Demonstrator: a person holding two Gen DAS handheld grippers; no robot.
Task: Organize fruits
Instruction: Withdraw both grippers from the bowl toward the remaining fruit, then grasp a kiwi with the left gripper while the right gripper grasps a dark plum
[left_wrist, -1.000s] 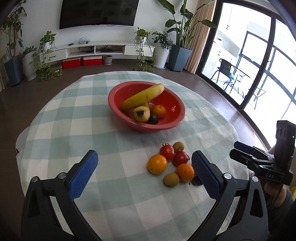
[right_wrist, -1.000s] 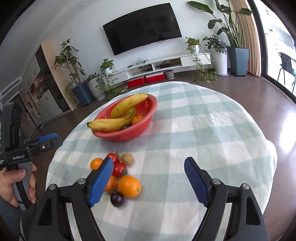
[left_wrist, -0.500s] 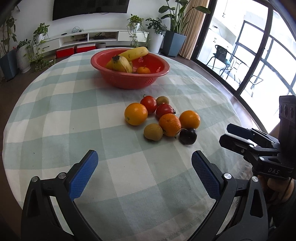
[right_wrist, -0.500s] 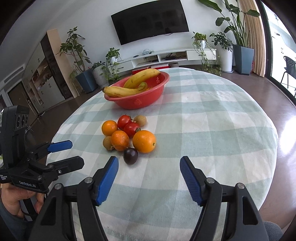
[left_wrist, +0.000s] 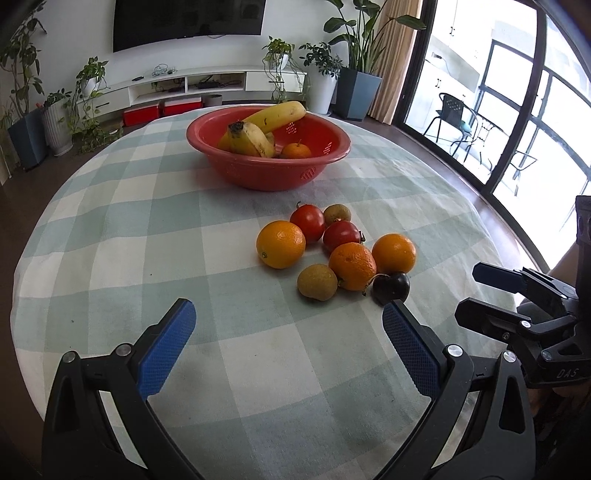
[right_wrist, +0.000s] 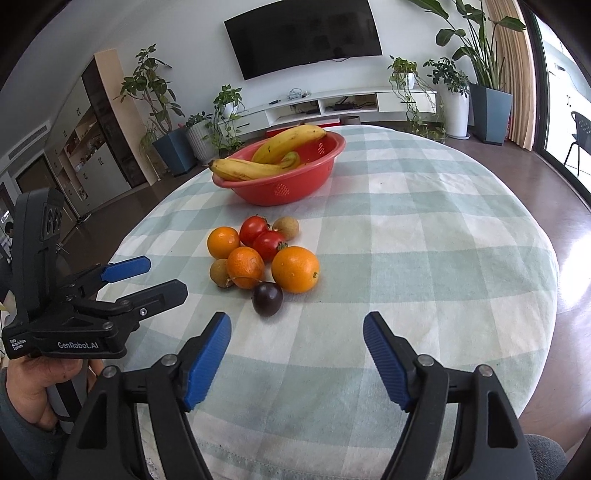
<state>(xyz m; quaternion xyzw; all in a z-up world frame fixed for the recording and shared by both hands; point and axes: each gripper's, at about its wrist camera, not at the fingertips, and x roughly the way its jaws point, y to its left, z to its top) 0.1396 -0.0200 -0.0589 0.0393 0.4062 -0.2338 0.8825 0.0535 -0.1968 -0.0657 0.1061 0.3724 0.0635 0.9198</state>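
Note:
A red bowl (left_wrist: 236, 173) (right_wrist: 306, 184) at the table's far side holds bananas (left_wrist: 275, 118) and a small orange (left_wrist: 295, 150). A cluster of loose fruit lies on the checked cloth: oranges (left_wrist: 280, 243) (right_wrist: 295, 269), tomatoes (left_wrist: 307, 223) (right_wrist: 254, 229), brown kiwis (left_wrist: 317, 281) and a dark plum (left_wrist: 390, 287) (right_wrist: 267, 298). My left gripper (left_wrist: 288, 343) is open and empty, just short of the cluster. My right gripper (right_wrist: 297, 354) is open and empty, just short of the plum. Each gripper shows in the other's view, the right (left_wrist: 491, 295) and the left (right_wrist: 147, 277).
The round table (left_wrist: 110, 221) carries a green and white checked cloth. Its front edge lies just under both grippers. Beyond it are a TV console (left_wrist: 192, 83), potted plants (right_wrist: 166, 110) and glass doors (left_wrist: 517, 110).
Both grippers have come down lower and closer to the fruit cluster over the last second. Both stay open. The fruit has not moved.

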